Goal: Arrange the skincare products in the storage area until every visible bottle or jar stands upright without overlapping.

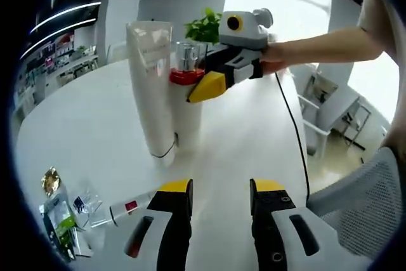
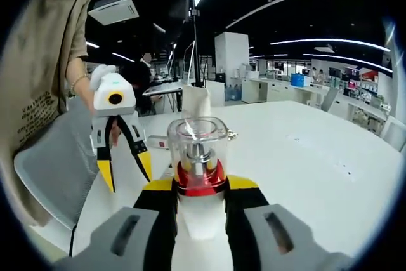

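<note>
My right tongs (image 2: 200, 188) were clamped on the pump bottle (image 2: 198, 157) just under its red collar, the yellow tips pressed to either side of the white body, while the bottle stood upright on the white desk (image 2: 304, 157) with its long axis vertical and its clear cap on top. In the left gripper view the same bottle (image 1: 188, 103) stood touching or just behind the tall white tube (image 1: 154, 87), which rested cap-down and upright; I could not tell whether the two actually touched. My left tongs (image 1: 221, 198) hung open and empty over the near desk (image 1: 82, 125), well short of both, so the right hand was plainly the nearer one and the bottle lay straight ahead of it, inside the jaws. I judged that any coming move would turn on that narrow gap between bottle and tube: a shift of the bottle toward the tube could tip it. Low in the left gripper view lay a small white tube (image 1: 127, 209) on its side with a red label patch, its long axis running across the view, and beside it some sachets (image 1: 60, 220), green and foil. No brand or lettering on any product could be read. A green plant (image 1: 204, 26) stood behind the bottle.
</note>
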Demonstrator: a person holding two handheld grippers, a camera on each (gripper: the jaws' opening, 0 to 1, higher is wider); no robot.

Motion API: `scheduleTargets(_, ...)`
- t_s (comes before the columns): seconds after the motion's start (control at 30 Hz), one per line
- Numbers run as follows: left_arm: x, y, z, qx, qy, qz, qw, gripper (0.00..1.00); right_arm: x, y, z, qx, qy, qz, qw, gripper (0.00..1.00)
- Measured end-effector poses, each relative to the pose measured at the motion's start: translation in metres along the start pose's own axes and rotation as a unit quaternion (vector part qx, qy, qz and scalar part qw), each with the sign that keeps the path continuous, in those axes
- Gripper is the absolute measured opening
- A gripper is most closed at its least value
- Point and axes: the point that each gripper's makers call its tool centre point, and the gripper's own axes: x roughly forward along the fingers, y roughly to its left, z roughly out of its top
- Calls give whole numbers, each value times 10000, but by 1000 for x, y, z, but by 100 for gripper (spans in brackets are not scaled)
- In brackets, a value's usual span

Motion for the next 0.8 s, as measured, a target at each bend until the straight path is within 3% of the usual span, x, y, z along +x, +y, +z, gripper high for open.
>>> scheduleTargets(0.67, -3, 6, -2, -67, 3, 106, 9999, 33, -4, -12, -2, 43, 30, -109, 9999, 28)
scheduleTargets(0.8, -2, 15, 4, -189, -85, 180, 9996, 33, -4, -11, -2, 67, 33, -114, 9999, 28)
